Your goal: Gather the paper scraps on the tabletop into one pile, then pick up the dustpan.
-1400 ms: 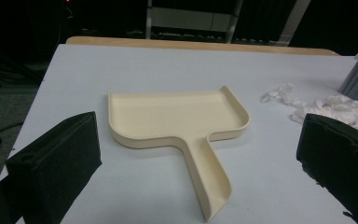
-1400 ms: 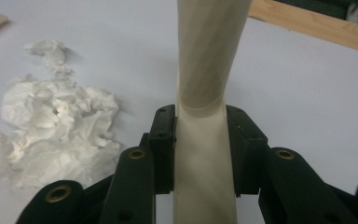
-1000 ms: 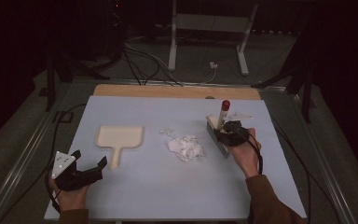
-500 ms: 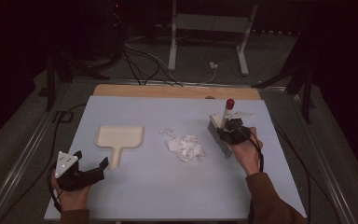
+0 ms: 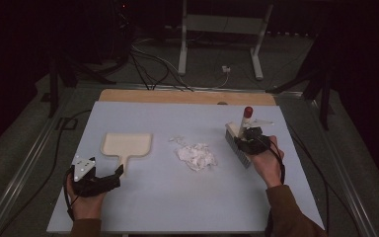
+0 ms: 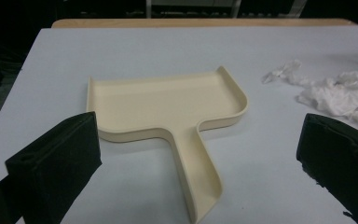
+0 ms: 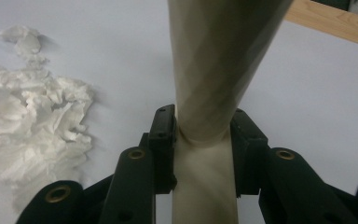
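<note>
Nearest me in the high view, my left gripper (image 5: 109, 177) sits low on the table (image 5: 177, 197), its jaws spread wide with nothing between them. In the left gripper view those jaws are blunt black blocks with a matte, slightly grainy face, and the dustpan (image 6: 168, 109) lies just past them: smooth cream plastic, a shallow tray with a raised rim and rounded corners, its grooved handle running back toward me until the bottom edge cuts it off.

My right gripper (image 5: 249, 140) is clamped on the brush (image 5: 240, 133); its jaws have just been closing, and in the right gripper view the black pads press both sides of the pale, smooth, rounded handle (image 7: 205, 130) where it narrows. The handle widens upward and runs out of the top of that view (so close that it is blurred). From above I see a red tip on the handle, which stands nearly upright, and a grey ribbed block of bristles at the table; my hand hides where handle and head join.

Between the two tools lies the crumpled paper (image 5: 196, 156), white, torn and fluffy, with small scraps beside it. The tabletop is a flat pale-blue sheet with a wooden strip (image 5: 187, 97) along its far edge. Beyond that the room is too dark to read, apart from cables and a metal stand (image 5: 217, 29).
</note>
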{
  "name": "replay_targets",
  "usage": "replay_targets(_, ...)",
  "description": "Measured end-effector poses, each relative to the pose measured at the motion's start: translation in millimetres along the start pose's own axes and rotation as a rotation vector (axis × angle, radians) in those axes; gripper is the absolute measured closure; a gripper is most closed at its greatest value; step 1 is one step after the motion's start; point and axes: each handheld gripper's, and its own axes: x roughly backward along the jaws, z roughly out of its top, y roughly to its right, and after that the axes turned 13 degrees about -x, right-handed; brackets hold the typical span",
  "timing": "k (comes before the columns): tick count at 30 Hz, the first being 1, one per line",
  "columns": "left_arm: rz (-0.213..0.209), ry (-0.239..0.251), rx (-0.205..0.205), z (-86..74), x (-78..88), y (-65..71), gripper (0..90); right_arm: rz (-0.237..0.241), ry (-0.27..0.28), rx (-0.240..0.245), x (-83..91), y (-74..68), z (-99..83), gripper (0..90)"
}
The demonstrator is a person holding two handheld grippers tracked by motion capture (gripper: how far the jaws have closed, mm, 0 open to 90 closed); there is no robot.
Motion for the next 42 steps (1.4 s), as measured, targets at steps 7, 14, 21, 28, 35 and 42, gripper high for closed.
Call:
replay_targets(7, 0.023, -0.054, -0.014, 5.6, -7.7, 2.2, 0.5, 0.004, -0.004, -0.006, 1.3, 4.5, -0.3, 66.7)
replay_targets(14, 0.048, -0.151, 0.017, 6.9, -22.7, 0.3, 3.3, 0.014, -0.006, -0.018, 3.9, 6.5, -2.7, 66.7)
replay_targets(21, 0.042, -0.223, 0.035, 7.1, -35.4, 2.4, 7.4, 0.019, -0.007, -0.024, 3.8, 8.2, -3.1, 66.7)
replay_targets(28, 0.044, -0.288, 0.040, 3.6, -49.5, 8.2, 11.9, 0.018, -0.006, -0.015, 3.8, 5.7, -3.7, 66.6)
replay_targets(35, 0.047, -0.331, 0.030, 4.5, -59.7, 12.8, 15.8, 0.019, -0.003, -0.014, 3.7, 5.9, -4.2, 66.6)
replay_targets(42, 0.042, -0.352, 0.040, 4.8, -66.3, 15.0, 25.9, 0.018, -0.002, -0.004, 3.3, 4.5, -4.3, 66.7)
